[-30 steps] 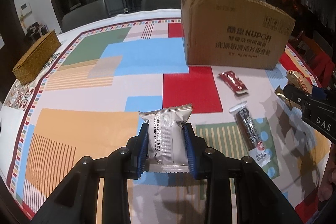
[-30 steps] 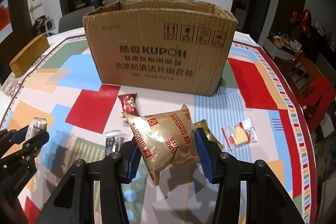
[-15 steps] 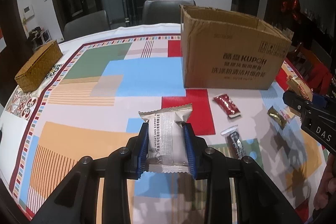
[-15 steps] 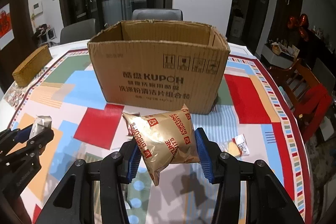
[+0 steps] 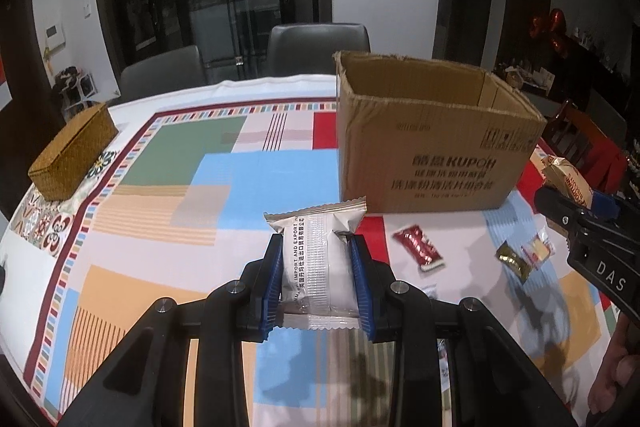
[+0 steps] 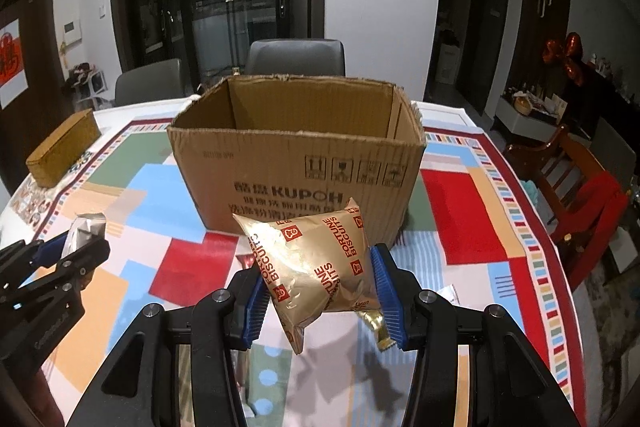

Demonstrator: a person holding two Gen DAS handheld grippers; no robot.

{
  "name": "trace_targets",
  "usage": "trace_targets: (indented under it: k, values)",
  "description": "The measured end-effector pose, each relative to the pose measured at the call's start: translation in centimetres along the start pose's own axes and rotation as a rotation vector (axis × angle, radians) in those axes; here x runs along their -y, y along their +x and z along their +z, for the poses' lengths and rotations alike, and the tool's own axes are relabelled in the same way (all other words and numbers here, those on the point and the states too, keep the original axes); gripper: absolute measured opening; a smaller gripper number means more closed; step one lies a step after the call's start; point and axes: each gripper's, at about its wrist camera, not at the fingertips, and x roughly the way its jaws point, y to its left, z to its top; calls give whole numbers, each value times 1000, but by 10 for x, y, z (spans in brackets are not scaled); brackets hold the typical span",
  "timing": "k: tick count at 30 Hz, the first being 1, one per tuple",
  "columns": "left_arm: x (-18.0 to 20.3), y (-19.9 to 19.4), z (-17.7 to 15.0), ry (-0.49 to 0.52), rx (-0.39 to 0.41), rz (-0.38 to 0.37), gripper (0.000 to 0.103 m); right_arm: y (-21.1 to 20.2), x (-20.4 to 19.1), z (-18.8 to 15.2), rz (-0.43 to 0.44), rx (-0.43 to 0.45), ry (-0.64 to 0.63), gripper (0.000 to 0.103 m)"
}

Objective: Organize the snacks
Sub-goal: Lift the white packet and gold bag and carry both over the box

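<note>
The silver snack packet (image 5: 318, 263) sits low in the middle of the left wrist view, upright and clamped between the blue pads of the left gripper (image 5: 316, 281), its crimped top edge rising above the fingertips. It hangs above the patterned tablecloth (image 5: 168, 155), short of the cardboard box (image 5: 432, 155) in the upper right of that frame.

In the right wrist view the gold Fortune Biscuits bag (image 6: 316, 267) fills the lower centre, tilted and pinched between the pads of the right gripper (image 6: 318, 287), directly in front of the box's printed face (image 6: 296, 163). The box stands open at the top.

On the cloth right of the left gripper lie a red wrapper (image 5: 418, 249), a small gold wrapper (image 5: 512, 261) and a pale clear-wrapped piece (image 5: 538, 247) just beside it; what that last one contains is too blurred to tell. A woven basket (image 5: 72, 151) rests at the left edge of the table, well apart from the box. Grey chairs (image 5: 318, 47) stand behind the table.
</note>
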Motion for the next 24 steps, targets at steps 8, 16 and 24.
trace_targets:
  k: [8,16,24]
  values:
    - [5,-3,22,6,42,-8,32,-4,5,13,-7,35,6,49]
    - [12,-5,39,15,72,-21,32,-5,9,27,-11,63,10,49]
    - [20,-5,63,31,108,-39,32,-7,12,43,-18,98,17,49]
